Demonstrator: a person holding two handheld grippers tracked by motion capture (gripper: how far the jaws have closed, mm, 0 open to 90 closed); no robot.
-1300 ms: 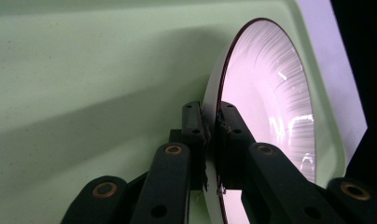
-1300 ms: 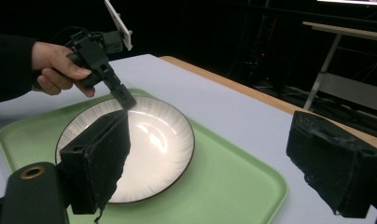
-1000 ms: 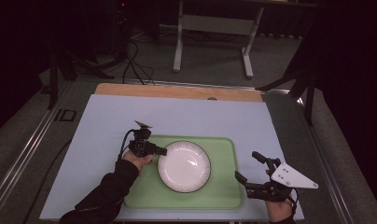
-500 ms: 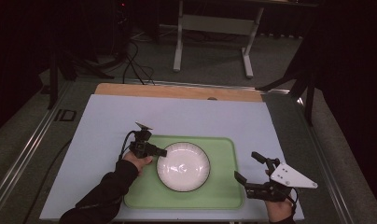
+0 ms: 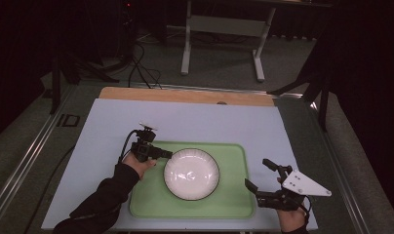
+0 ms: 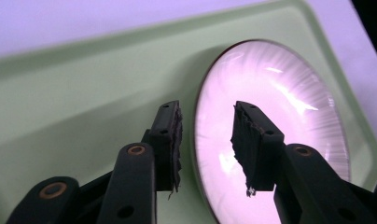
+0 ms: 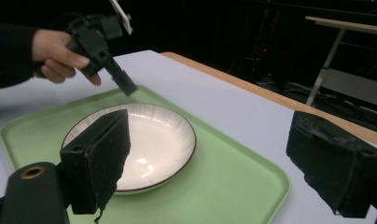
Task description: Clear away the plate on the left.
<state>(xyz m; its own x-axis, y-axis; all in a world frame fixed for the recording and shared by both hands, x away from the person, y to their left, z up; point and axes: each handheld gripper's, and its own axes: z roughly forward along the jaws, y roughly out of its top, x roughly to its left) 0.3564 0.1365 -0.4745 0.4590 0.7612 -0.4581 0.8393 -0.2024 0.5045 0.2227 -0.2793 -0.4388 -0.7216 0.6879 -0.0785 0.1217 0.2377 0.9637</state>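
readable text: none in any view
plate: plain white with a dark rim line, no lettering or mark legible
tray: plain green under the plate, no label or brand seen
table surface: pale sheet beyond the tray, unprinted
floor mark: dark blocky shape on the floor left of the table, well away from the plate; could be letters or a symbol, too small to make out
grey plate on the right gripper: small dots only, right of the tray, no characters legible
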